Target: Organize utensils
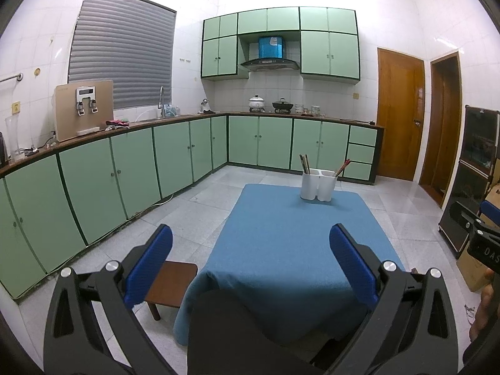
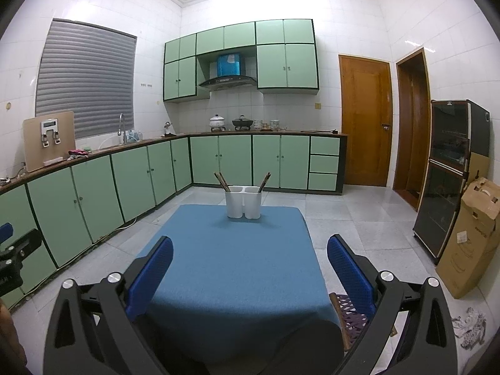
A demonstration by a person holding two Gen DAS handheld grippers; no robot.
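Left wrist, both tongs gaping, chopsticks holstered

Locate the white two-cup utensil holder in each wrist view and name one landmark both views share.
Left wrist: white utensil holder stands right of centre, at the far end of the blue tablecloth.
Right wrist: holder stands near centre, at the cloth's far edge.
Shared landmark: the range hood under the green wall cabinets.

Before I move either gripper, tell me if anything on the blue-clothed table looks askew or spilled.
Nothing stands out. The white two-compartment utensil holder stands upright at the far end of the blue tablecloth, chopsticks leaning in the left compartment and more in the right. Nothing is spilled.
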